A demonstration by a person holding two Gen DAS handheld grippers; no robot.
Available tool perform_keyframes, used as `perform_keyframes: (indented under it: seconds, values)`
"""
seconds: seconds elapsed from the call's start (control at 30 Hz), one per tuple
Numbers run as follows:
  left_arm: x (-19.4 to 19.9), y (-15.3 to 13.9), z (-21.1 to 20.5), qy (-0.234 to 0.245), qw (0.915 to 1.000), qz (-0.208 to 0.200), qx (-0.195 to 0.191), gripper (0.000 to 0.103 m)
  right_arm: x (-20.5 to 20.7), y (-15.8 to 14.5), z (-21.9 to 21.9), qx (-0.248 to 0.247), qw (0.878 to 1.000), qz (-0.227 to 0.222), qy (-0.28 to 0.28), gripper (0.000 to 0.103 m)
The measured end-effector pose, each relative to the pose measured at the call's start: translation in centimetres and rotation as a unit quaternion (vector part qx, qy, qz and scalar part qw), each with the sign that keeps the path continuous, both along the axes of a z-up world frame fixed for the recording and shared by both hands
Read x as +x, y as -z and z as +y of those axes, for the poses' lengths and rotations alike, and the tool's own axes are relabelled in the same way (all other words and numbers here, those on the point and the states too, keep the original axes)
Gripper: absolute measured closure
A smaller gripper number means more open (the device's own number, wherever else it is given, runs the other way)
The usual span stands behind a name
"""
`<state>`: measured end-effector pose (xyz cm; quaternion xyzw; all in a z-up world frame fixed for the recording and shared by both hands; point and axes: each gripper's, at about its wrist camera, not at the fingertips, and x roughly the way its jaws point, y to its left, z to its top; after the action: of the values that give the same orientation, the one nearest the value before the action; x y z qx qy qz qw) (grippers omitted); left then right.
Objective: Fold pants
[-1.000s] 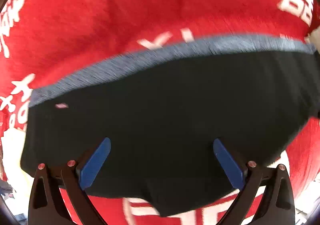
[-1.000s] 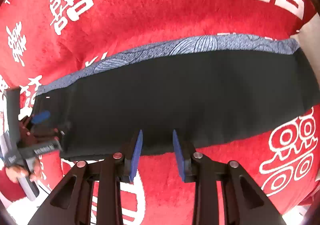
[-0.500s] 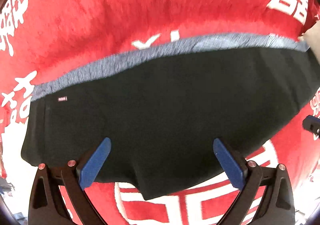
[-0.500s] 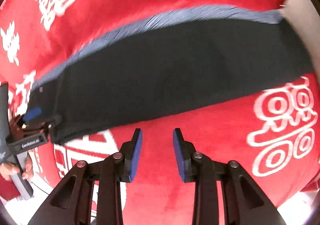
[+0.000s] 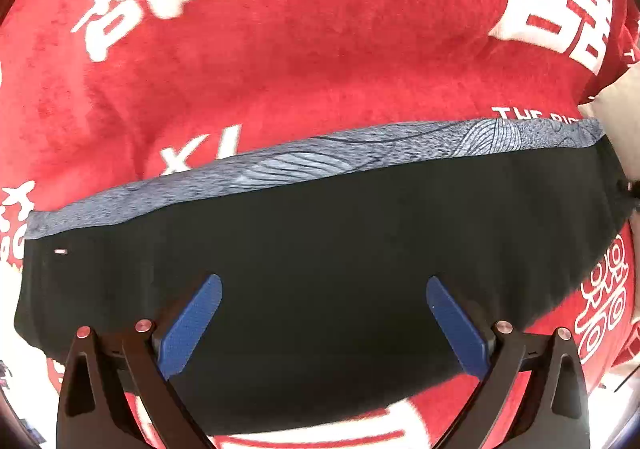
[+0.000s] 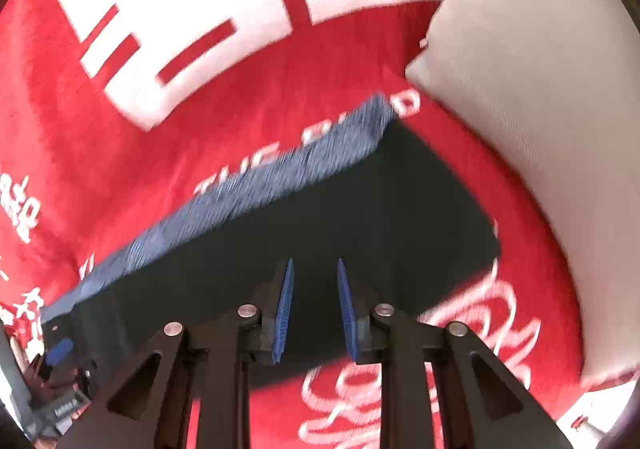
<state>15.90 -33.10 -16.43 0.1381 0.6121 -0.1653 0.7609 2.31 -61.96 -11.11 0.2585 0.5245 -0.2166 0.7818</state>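
Observation:
Black pants (image 5: 320, 249) with a blue-grey patterned strip (image 5: 304, 165) along the far edge lie flat and folded lengthwise on a red blanket (image 5: 320, 49) with white characters. My left gripper (image 5: 322, 289) is wide open and empty above the pants' near edge. My right gripper (image 6: 314, 273) is open with a narrow gap, empty, above the right end of the pants (image 6: 360, 209). The left gripper (image 6: 60, 353) shows at the pants' far left end in the right wrist view.
A white pillow (image 6: 540, 109) lies close to the right end of the pants; it also shows in the left wrist view (image 5: 620, 117). The red blanket (image 6: 200, 109) spreads out beyond the pants. The blanket's near edge sits just below the grippers.
My right gripper has swung right toward the pants' right end and the pillow. My left gripper has shifted slightly over the pants, staying wide open. The pants have not moved.

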Motion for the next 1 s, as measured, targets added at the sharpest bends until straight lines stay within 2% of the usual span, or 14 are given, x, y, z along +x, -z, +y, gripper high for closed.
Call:
perform_keyframes:
  seconds: [0.13,0.27,0.37,0.57,0.63,0.8,0.87,0.93,1.0]
  values:
    - [-1.0,1.9,-0.5,0.000,0.9995,0.020,0.025,0.000,1.4,-0.1,-3.3,-0.024,1.000,-0.003,0.001,0.078]
    - [-1.3,2.0,0.1,-0.017,0.9996,0.019,0.012,0.000,2.9,1.3,-6.3,-0.035,0.999,0.009,0.005,0.078]
    - [-1.1,2.1,0.1,-0.021,0.9994,0.023,0.016,0.000,3.0,2.7,-7.7,-0.023,1.000,0.015,0.005,0.093]
    - [-0.7,2.7,-0.3,-0.015,0.9993,0.022,0.026,0.000,2.7,2.2,-8.3,-0.022,1.000,0.012,0.003,0.095]
    - [-0.7,2.7,-0.4,-0.013,0.9993,0.022,0.027,0.000,2.2,1.6,-8.2,-0.012,1.000,0.011,0.003,0.091]
    - [-0.4,2.9,-0.7,-0.008,0.9992,0.021,0.032,0.000,-0.3,0.8,-7.9,-0.003,1.000,0.027,-0.005,0.090]
    - [-0.5,2.9,-0.9,-0.008,0.9992,0.022,0.032,0.000,-1.8,0.2,-7.1,-0.001,1.000,0.028,-0.008,0.086]
    - [-0.6,2.8,-1.0,-0.006,0.9993,0.020,0.032,0.000,-3.0,-0.4,-5.9,0.000,1.000,0.027,-0.015,0.072]
    - [-0.6,2.8,-1.1,-0.003,0.9993,0.016,0.034,0.000,-4.2,-0.9,-4.8,-0.003,0.999,0.024,-0.024,0.069]
